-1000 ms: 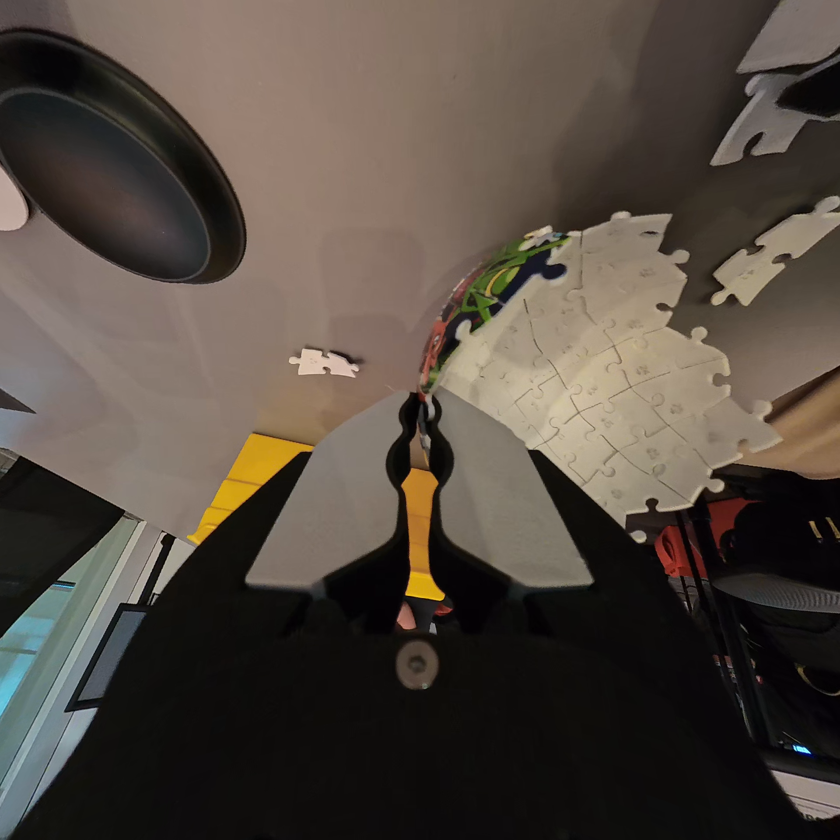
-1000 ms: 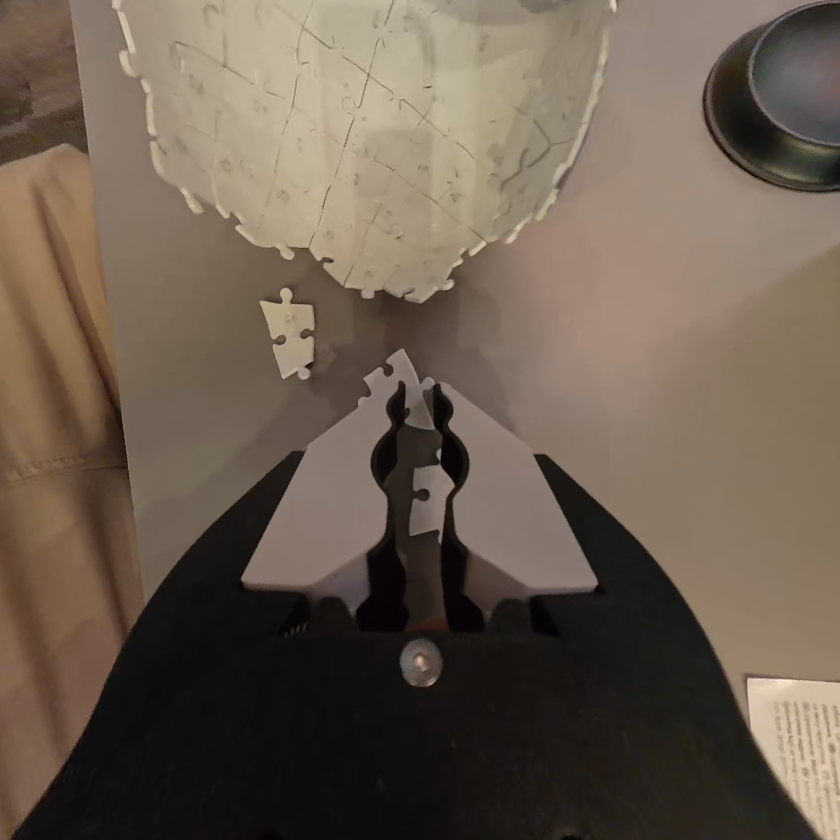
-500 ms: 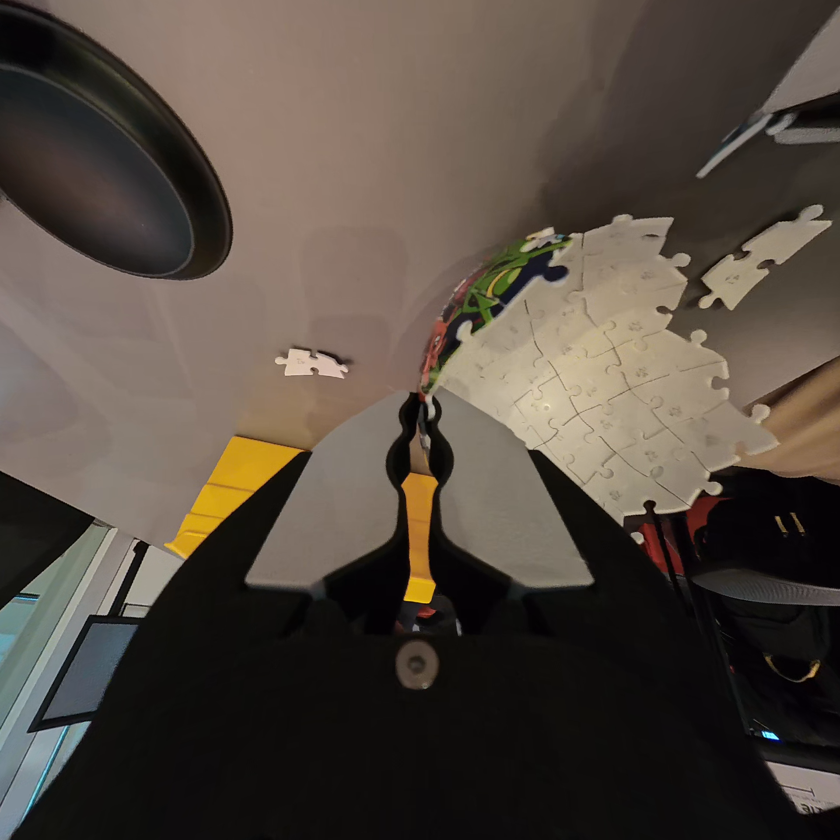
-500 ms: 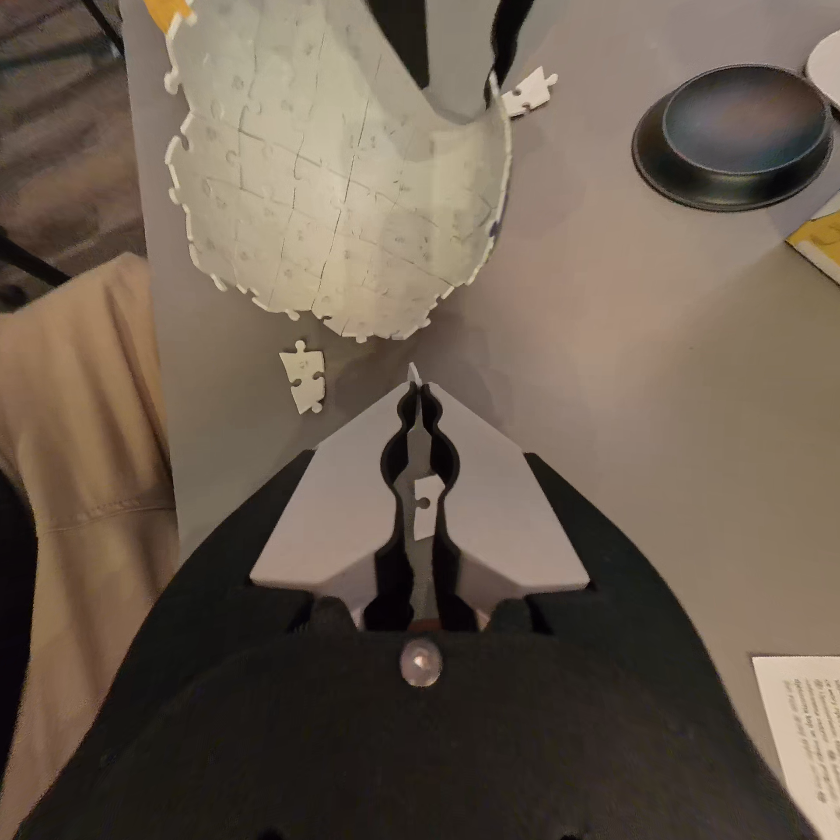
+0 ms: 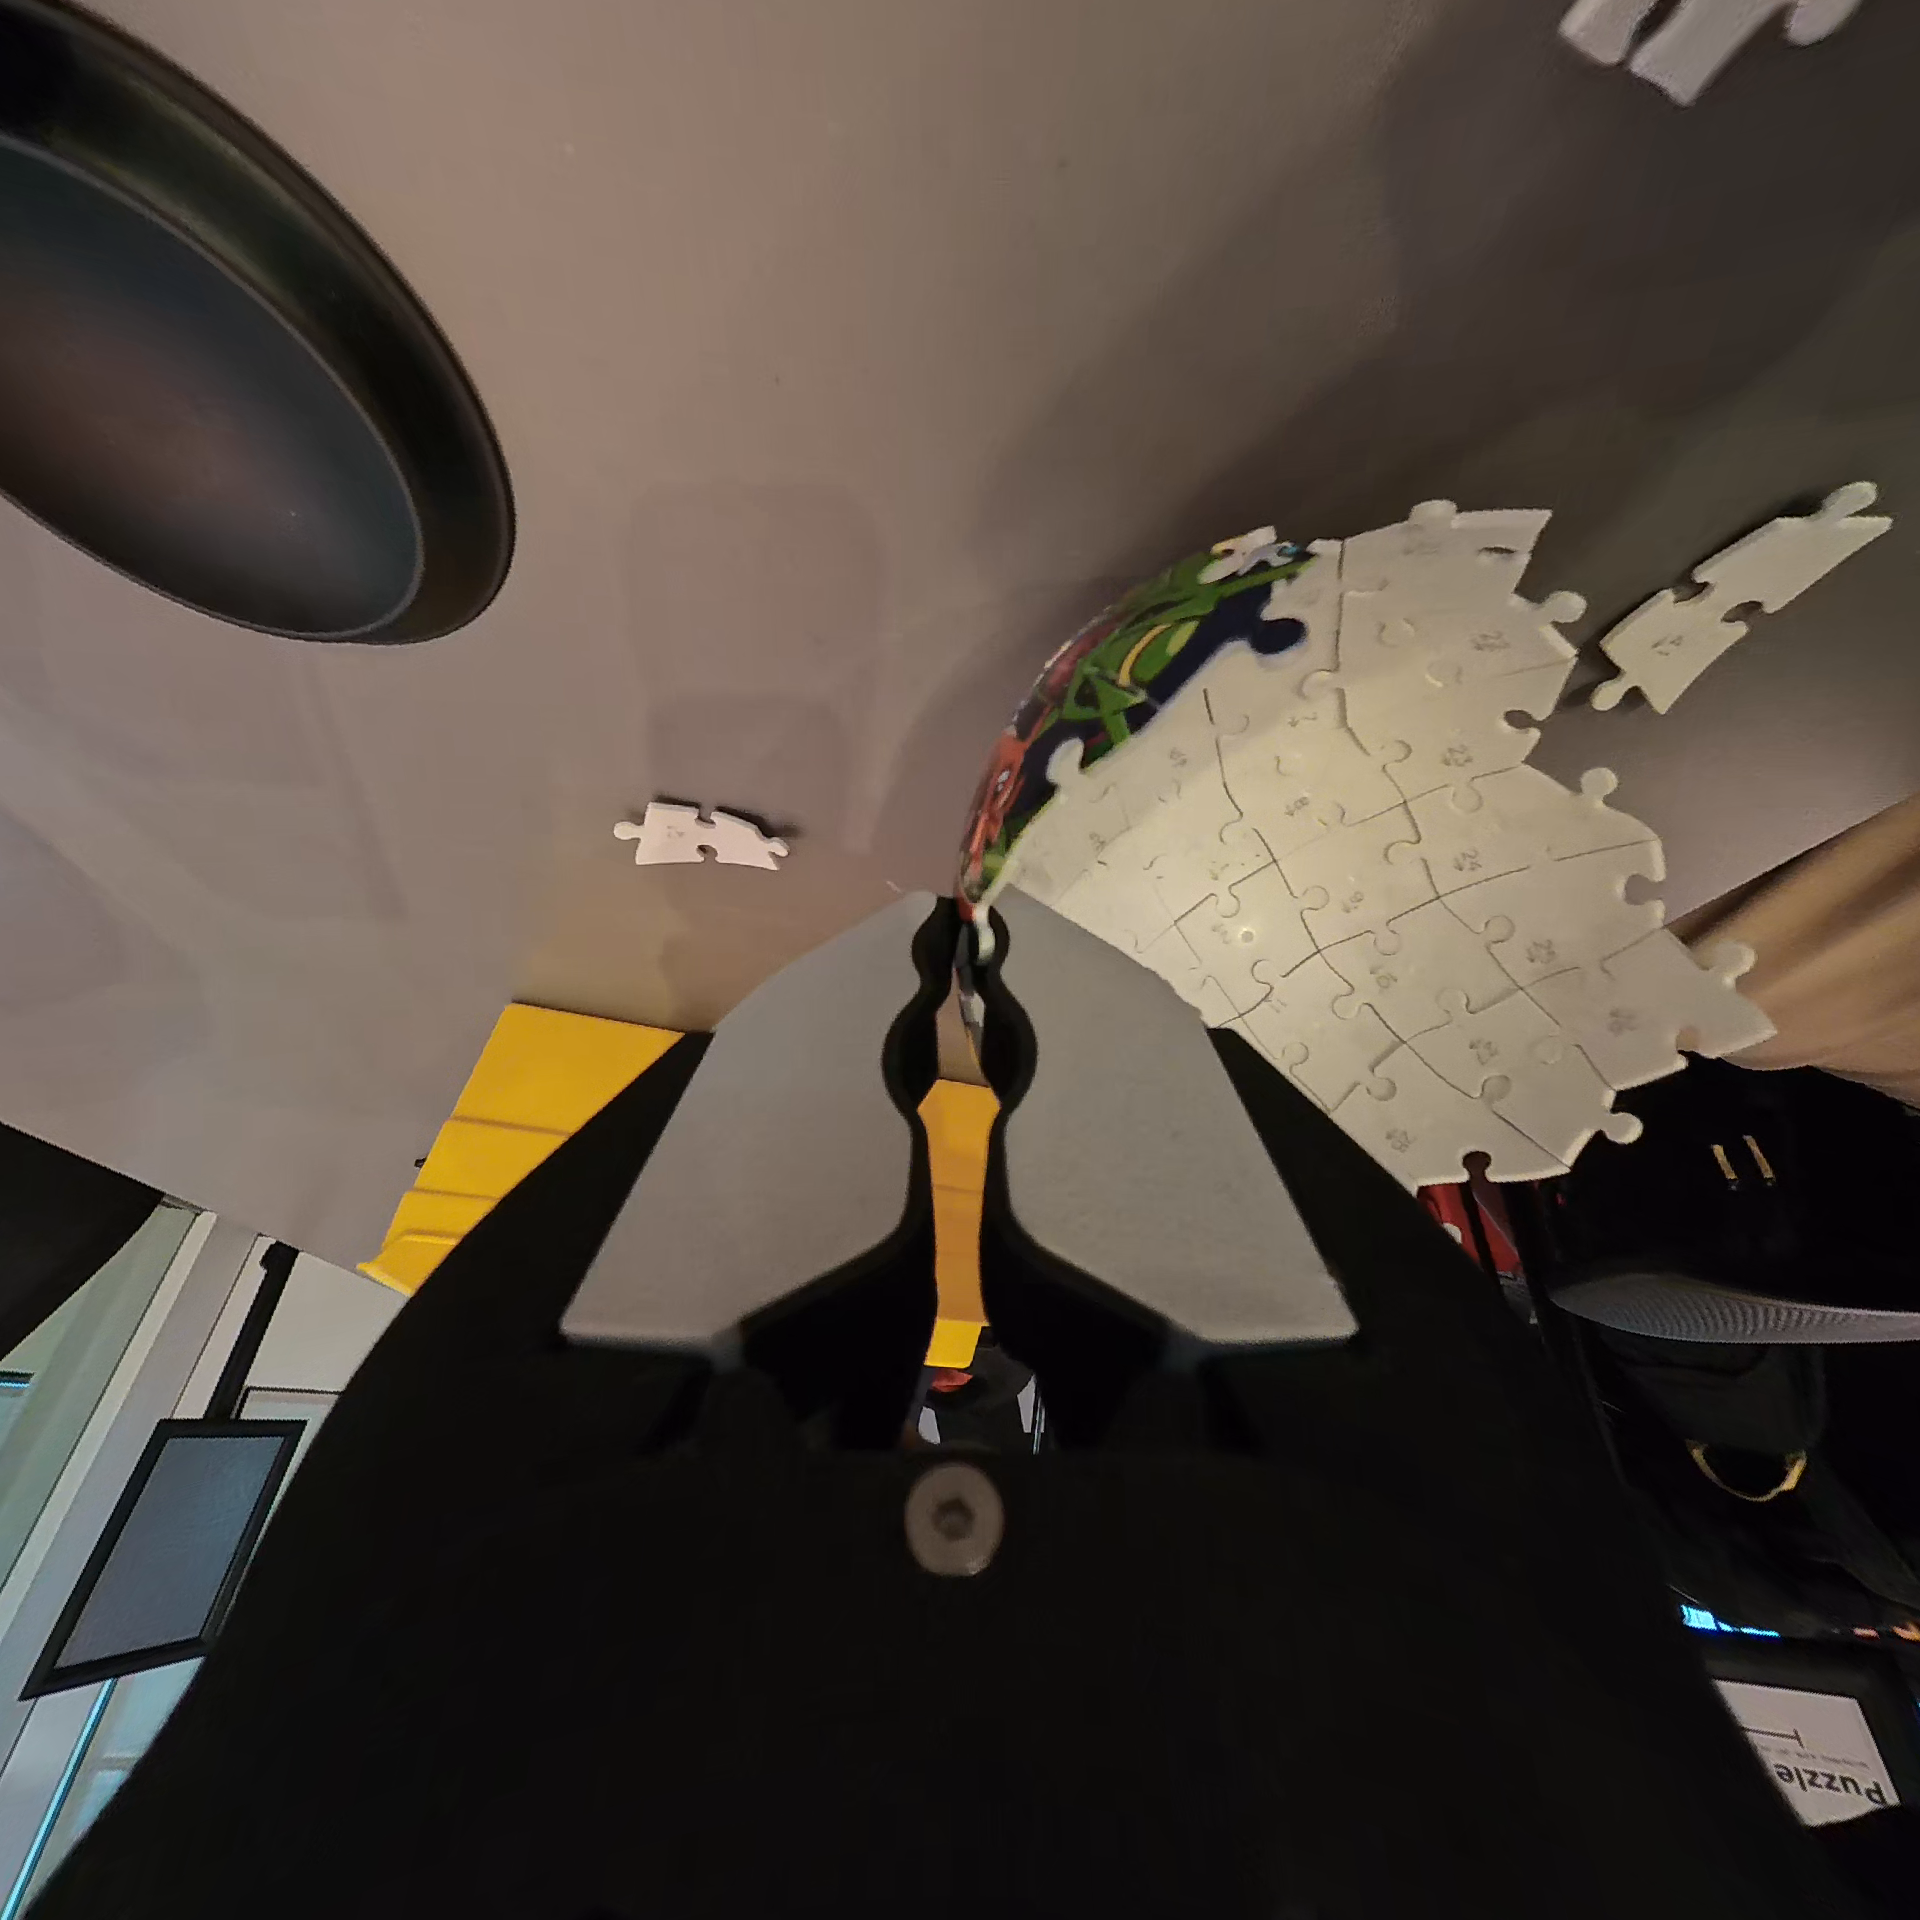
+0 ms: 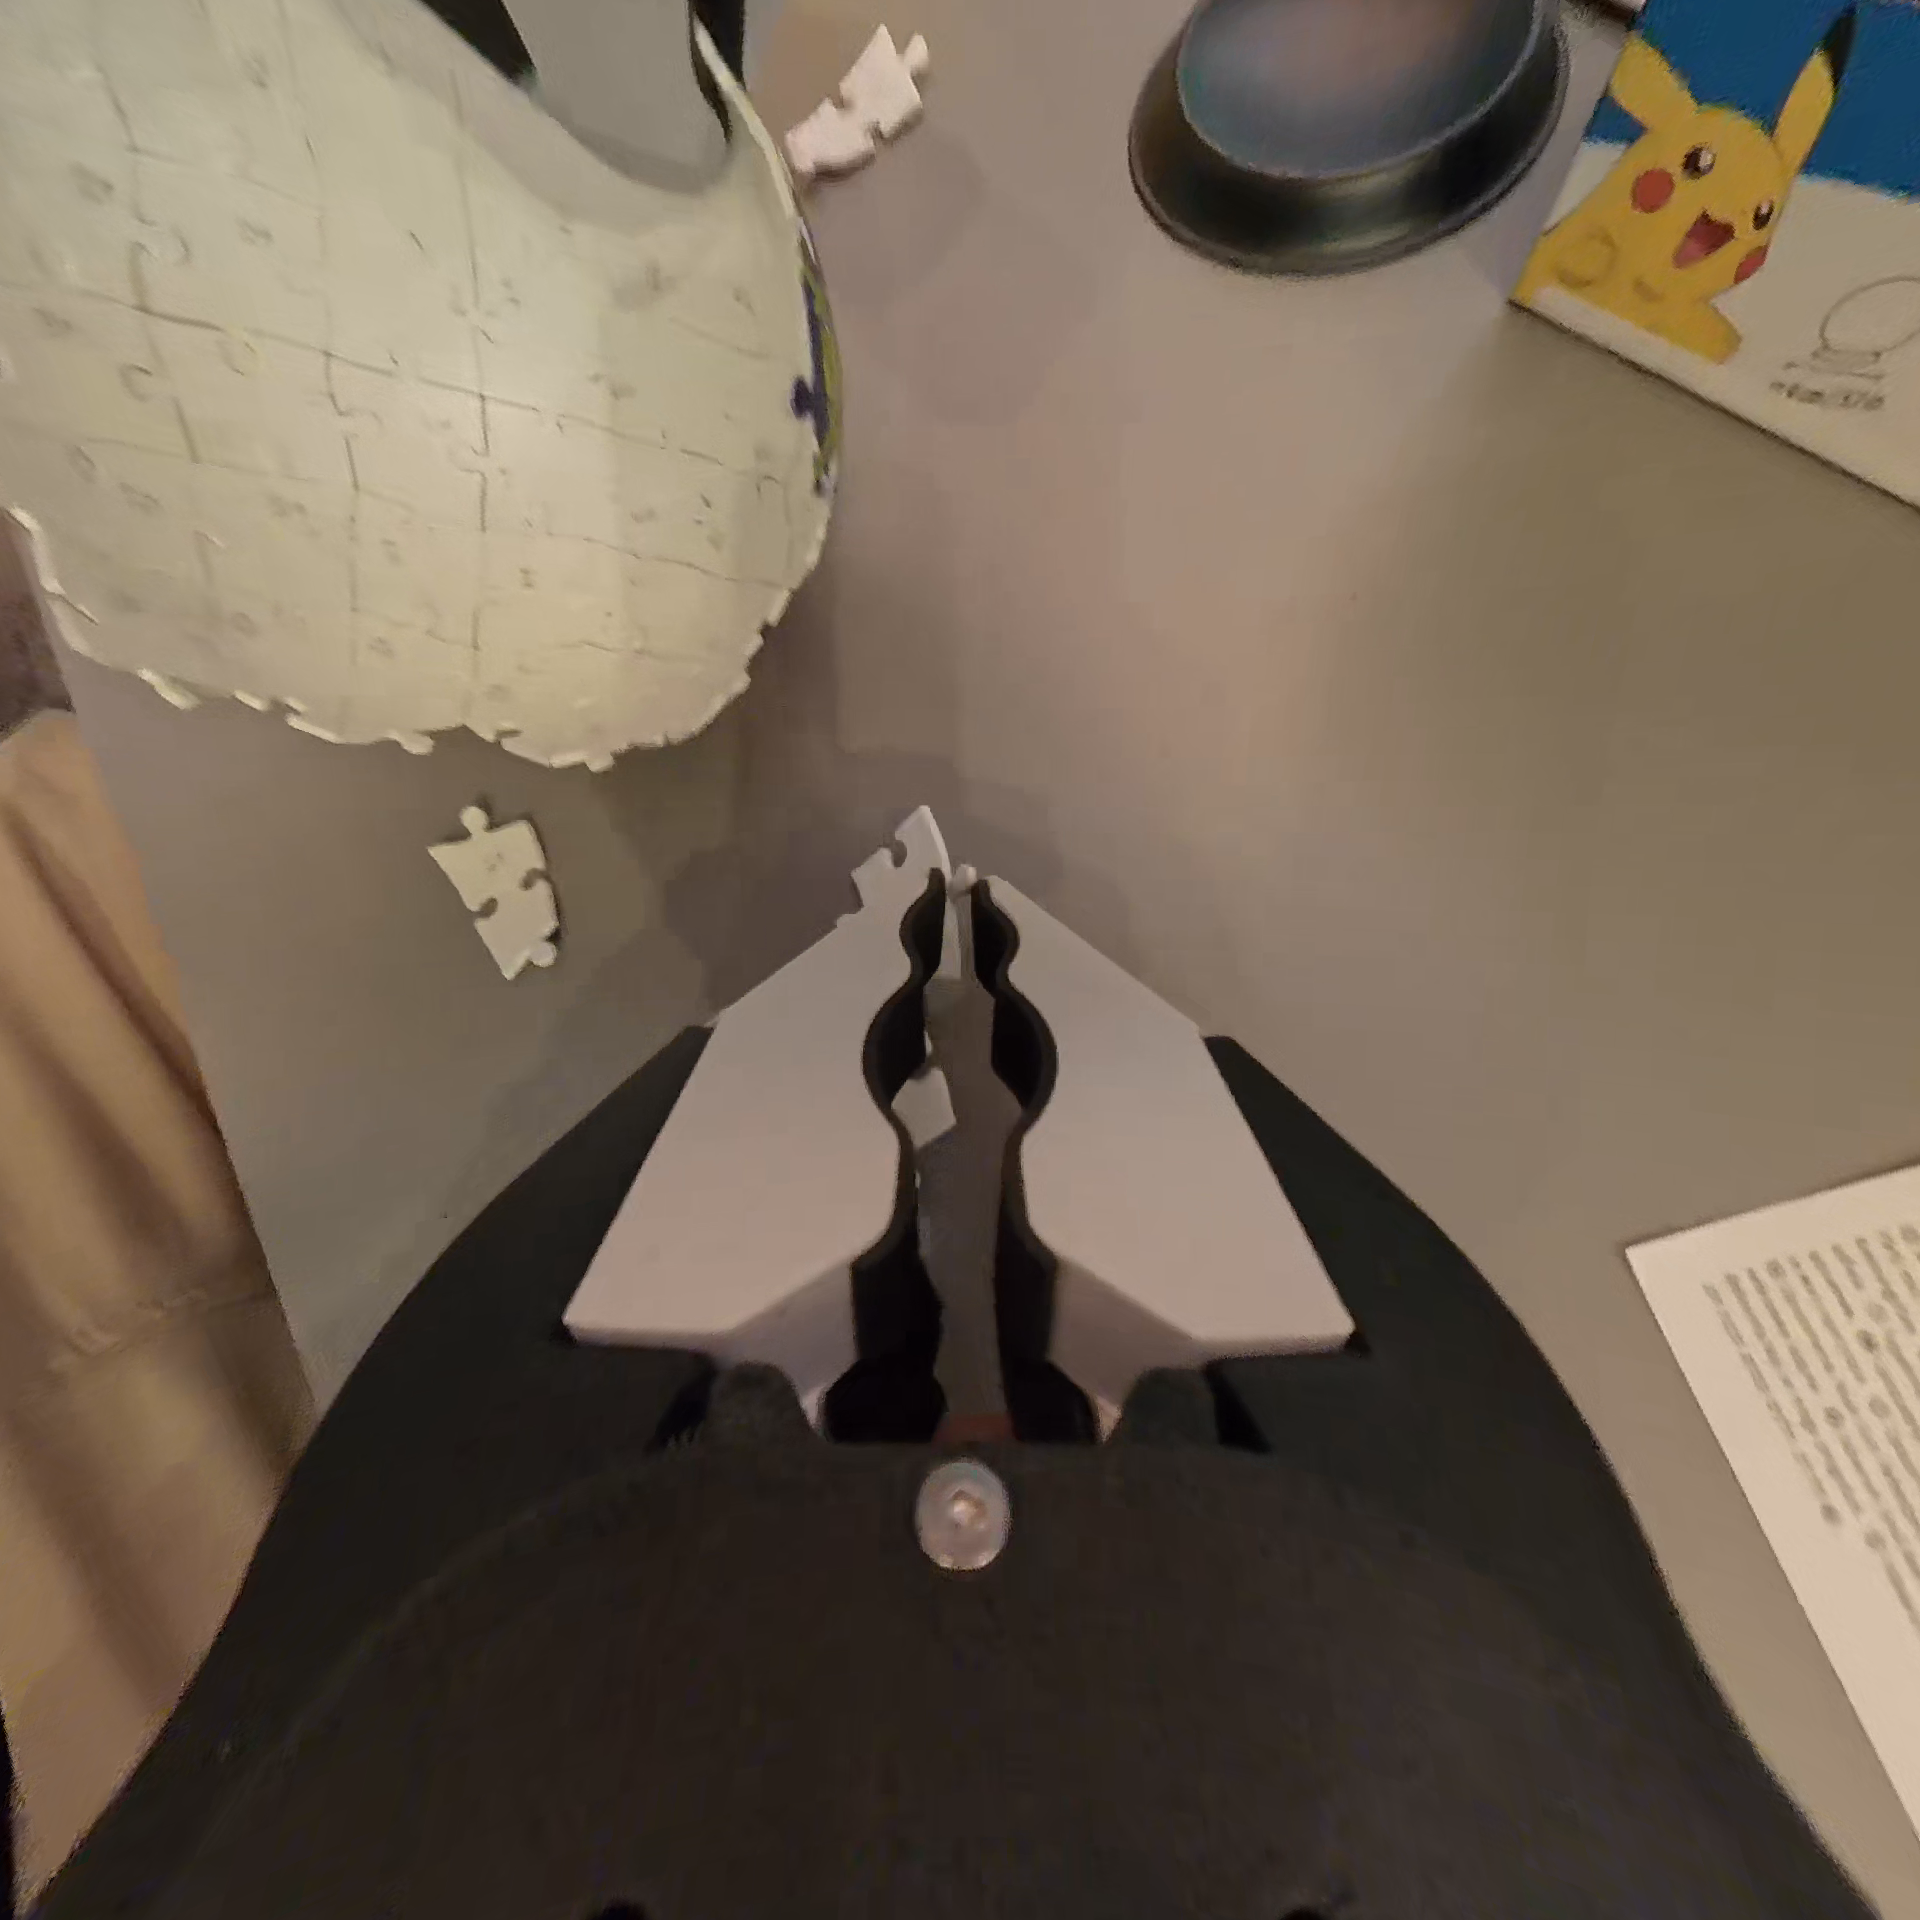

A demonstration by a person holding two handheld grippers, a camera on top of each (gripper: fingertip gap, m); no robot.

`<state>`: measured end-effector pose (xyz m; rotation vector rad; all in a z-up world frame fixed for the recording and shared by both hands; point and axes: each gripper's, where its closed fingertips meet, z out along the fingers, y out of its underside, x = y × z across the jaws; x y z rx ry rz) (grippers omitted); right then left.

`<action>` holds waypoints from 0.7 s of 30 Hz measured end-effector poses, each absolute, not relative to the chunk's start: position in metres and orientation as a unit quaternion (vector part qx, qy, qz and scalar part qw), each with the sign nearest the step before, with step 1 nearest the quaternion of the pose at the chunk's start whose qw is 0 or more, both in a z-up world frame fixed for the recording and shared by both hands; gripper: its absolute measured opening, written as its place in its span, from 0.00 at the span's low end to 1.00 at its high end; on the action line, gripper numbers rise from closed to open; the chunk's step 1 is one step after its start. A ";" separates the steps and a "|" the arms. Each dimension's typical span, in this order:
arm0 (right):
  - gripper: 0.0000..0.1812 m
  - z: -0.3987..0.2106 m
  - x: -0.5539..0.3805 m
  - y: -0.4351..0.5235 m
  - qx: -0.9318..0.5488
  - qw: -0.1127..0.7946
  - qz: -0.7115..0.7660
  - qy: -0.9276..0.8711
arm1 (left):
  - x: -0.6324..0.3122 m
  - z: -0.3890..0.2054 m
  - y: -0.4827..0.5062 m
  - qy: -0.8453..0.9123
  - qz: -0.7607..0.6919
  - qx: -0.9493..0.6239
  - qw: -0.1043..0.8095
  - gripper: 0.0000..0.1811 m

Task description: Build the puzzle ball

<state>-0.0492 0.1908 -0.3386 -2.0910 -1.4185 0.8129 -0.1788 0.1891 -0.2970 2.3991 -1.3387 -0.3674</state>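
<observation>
The left gripper (image 5: 971, 930) is clamping the rim of the half-built puzzle ball (image 5: 1371, 862) above the bench (image 6: 1299, 727), while the right gripper (image 6: 961, 894) is pinching a loose piece (image 6: 914, 844), which should be aligned tab-to-notch before pressing.

Grey table (image 6: 1299, 727); framed dark panel (image 5: 166, 1538) beyond.

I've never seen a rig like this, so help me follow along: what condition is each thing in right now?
Left hand-held gripper: shut on the puzzle ball's edge.
Puzzle ball: partly built, an open curved shell, held up.
Right hand-held gripper: shut on a white puzzle piece.
Loose piece: lying flat on the grey table.
Black bowl: upright, empty.
</observation>
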 end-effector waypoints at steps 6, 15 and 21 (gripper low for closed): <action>0.01 -0.333 -0.043 0.183 -0.758 0.241 0.264 -0.545 | -0.178 -0.298 0.189 -0.476 -0.131 0.850 0.183 0.01; 0.00 -0.304 -0.063 0.192 -0.777 0.269 0.369 -0.434 | -0.178 -0.300 0.186 -0.467 -0.120 0.854 0.194 0.01; 0.00 -0.324 -0.064 0.194 -0.787 0.272 0.339 -0.437 | -0.179 -0.300 0.186 -0.462 -0.118 0.856 0.199 0.01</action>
